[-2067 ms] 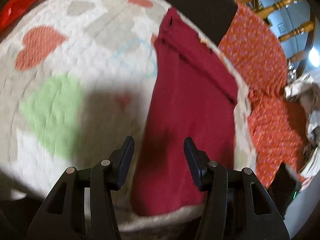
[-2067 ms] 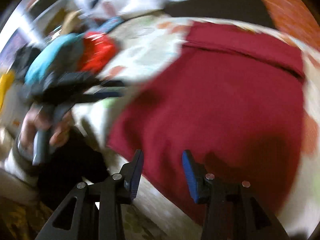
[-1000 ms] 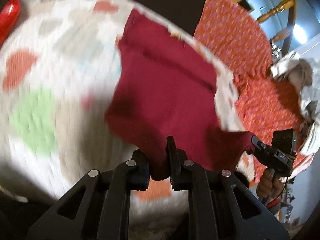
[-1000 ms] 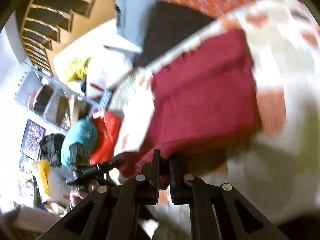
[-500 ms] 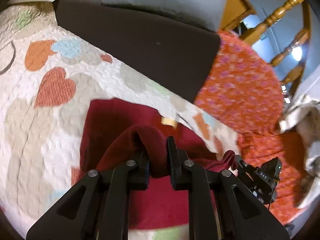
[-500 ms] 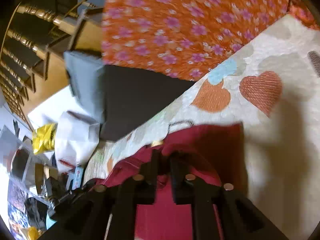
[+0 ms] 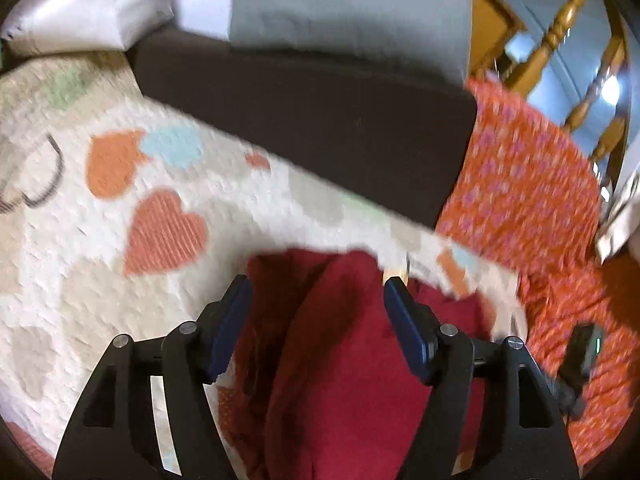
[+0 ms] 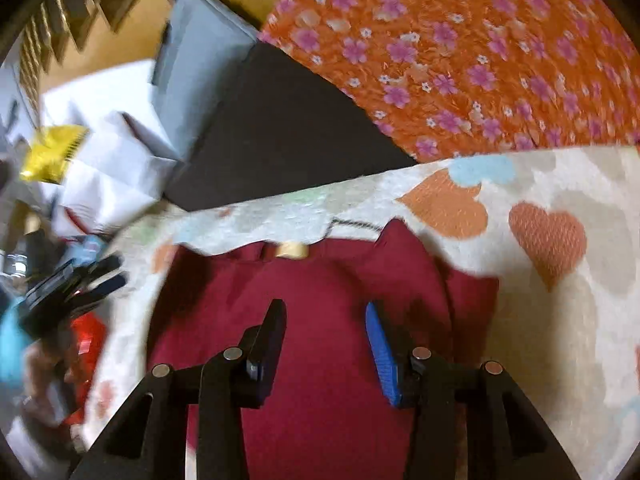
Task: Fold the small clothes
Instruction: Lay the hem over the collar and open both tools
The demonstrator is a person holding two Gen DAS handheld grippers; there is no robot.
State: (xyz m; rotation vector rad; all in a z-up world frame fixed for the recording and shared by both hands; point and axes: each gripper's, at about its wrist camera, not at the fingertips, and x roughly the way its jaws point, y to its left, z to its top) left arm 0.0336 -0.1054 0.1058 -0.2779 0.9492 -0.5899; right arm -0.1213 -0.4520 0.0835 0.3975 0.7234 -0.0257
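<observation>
Garment (image 8: 320, 360) is soft and limp; both our grippers (image 7: 316, 316) (image 8: 325, 332), jaws just opening, have released it; we'd regrip at an edge.

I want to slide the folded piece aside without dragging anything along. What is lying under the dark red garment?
The dark red garment lies on a cream quilted blanket with coloured hearts, which shows on all sides of it. Whatever sits beneath its folded layers is covered.

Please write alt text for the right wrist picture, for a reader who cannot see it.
The right tongs hang open above a dark red garment lying on a heart-patterned quilt; the jaws have just been opening, gripping nothing. Orange flowered cloth lies beyond.
</observation>
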